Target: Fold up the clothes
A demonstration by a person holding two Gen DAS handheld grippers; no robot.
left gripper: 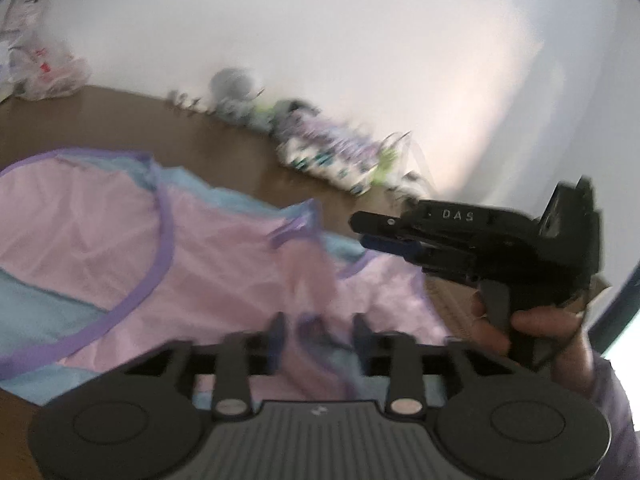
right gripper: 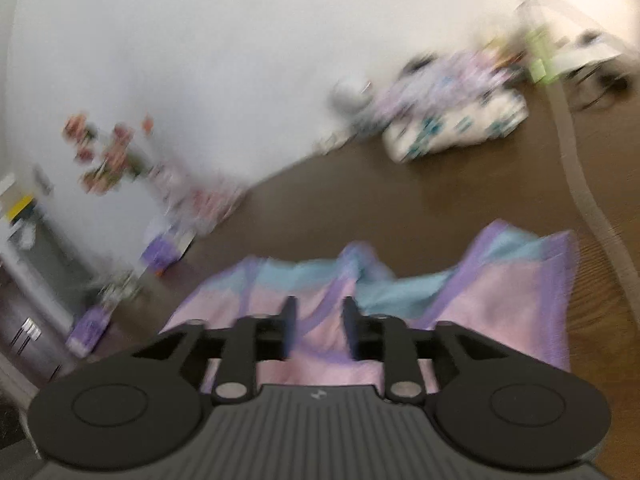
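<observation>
A pink and light blue garment (left gripper: 100,240) with purple trim lies rumpled on the brown wooden surface (left gripper: 120,120). My left gripper (left gripper: 320,334) is open just above it, and a raised fold of the cloth stands loosely between its fingers. My right gripper (left gripper: 360,230) hovers over the garment's right side, held by a hand (left gripper: 540,328). In the right wrist view the right gripper (right gripper: 319,320) is open over the garment (right gripper: 500,300), with pink cloth and purple trim showing in the gap. Both views are blurred.
A pile of patterned white, purple and teal cloth (left gripper: 332,152) lies by the white wall, as does a grey round object (left gripper: 232,80). A plastic bag (left gripper: 44,68) sits far left. Purple boxes (right gripper: 160,252) and clutter line the wall in the right wrist view.
</observation>
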